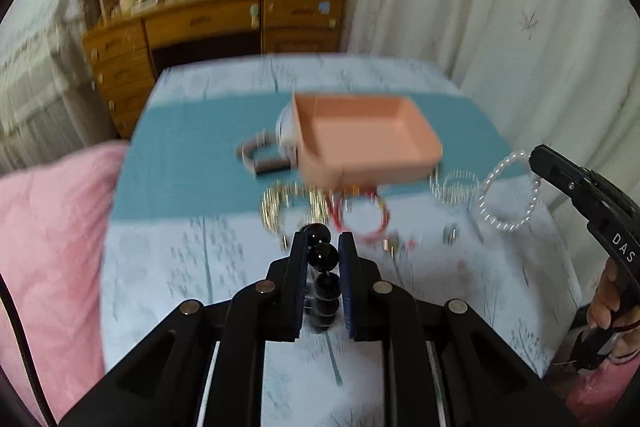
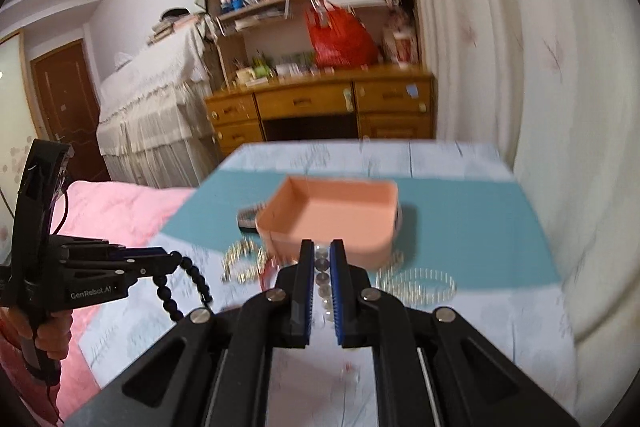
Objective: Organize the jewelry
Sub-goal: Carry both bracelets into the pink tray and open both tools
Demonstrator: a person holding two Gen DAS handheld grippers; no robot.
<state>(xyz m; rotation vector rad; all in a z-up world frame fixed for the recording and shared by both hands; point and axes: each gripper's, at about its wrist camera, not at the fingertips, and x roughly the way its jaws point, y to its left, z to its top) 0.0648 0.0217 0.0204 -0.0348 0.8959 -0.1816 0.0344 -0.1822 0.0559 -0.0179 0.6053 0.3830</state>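
The pink tray stands open-topped straight ahead of my tongs, nothing above its rim. Before its near wall lie a gold bracelet, a red bracelet and a silver bracelet. A pink quilt crowds my left.

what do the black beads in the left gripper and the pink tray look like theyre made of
Black bead bracelet: glossy, round, with bright highlights; glass, stone or polished plastic, cannot tell which. Pink tray: matte, uniform salmon colour, thin smooth walls; likely moulded plastic.
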